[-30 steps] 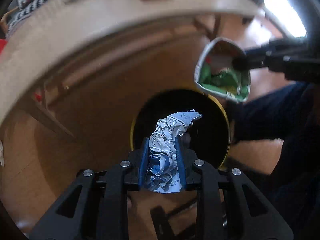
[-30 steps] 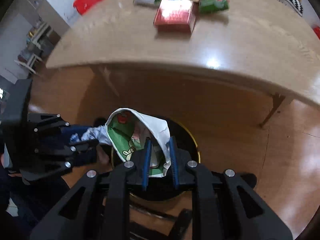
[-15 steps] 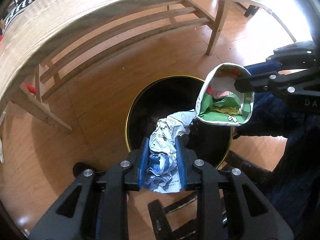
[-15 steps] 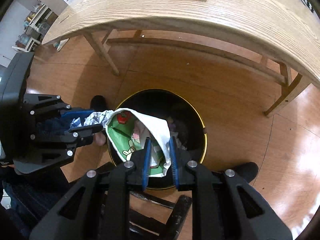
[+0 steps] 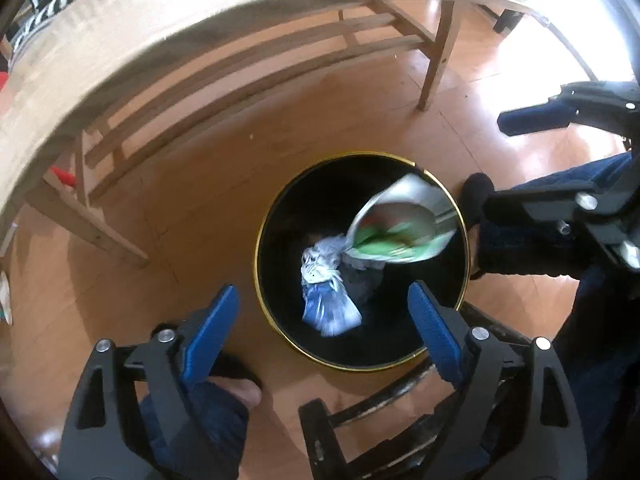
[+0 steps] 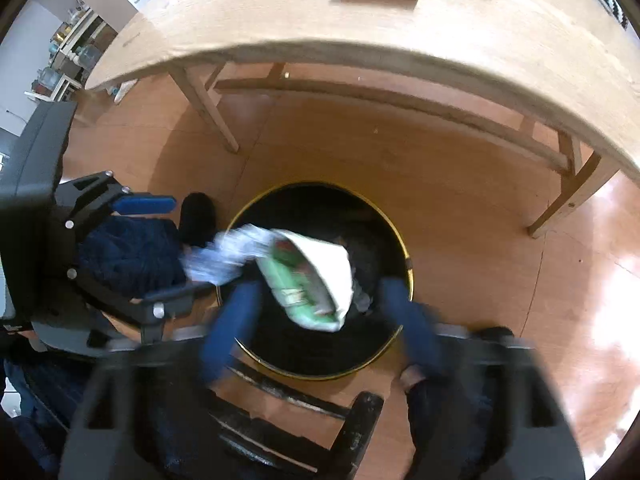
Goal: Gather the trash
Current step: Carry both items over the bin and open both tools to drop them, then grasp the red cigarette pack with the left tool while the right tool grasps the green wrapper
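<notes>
Both grippers hang over the black bin (image 5: pixel 280 240). Left gripper (image 5: pixel 324 332) jaws spread wide, empty; right gripper (image 6: pixel 320 312) likewise released. Crumpled blue-white wrapper (image 5: pixel 326 280) and green-white packet (image 6: pixel 316 280), both blurred, sit within the bin's gold rim, touching. Wooden table (image 6: pixel 480 40) beyond.

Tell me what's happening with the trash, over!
Left tool open, right tool open. Crumpled blue-white paper and green-white snack wrapper both loose over the round black gold-rimmed bin. Nothing in the way.
</notes>
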The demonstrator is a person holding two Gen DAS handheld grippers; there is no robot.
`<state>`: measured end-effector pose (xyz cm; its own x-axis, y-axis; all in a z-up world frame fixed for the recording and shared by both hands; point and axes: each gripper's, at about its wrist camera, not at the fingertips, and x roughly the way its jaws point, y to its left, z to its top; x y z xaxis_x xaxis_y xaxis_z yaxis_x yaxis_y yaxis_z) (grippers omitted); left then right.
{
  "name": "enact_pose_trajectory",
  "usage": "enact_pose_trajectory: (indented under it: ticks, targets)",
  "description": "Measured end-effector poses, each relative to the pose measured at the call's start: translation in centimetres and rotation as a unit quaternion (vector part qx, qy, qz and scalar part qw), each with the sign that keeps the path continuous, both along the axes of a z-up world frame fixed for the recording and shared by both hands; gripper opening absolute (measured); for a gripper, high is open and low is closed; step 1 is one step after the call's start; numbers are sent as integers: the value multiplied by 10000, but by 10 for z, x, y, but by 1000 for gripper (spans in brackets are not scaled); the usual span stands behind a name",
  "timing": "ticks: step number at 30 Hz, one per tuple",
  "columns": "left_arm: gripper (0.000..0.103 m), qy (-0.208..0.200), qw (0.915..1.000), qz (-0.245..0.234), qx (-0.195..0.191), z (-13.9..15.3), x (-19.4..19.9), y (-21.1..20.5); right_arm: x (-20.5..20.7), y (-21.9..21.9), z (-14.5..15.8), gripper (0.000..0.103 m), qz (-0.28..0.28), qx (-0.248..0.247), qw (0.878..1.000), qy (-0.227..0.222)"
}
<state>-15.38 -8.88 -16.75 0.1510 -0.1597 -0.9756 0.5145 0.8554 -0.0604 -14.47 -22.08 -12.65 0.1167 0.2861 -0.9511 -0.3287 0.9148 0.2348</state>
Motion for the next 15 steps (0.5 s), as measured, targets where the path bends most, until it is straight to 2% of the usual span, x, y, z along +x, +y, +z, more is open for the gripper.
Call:
enact_pose_trajectory:
  ticks: [9,15]
  targets:
    - [84,-120,9999,-13,-14,8,3,-2,5,-3,14,79,-126,227,9995,-180]
    - [84,-641,9969,84,-453,51,15,-8,13,-20,64,78,-404,551,9922,-1041]
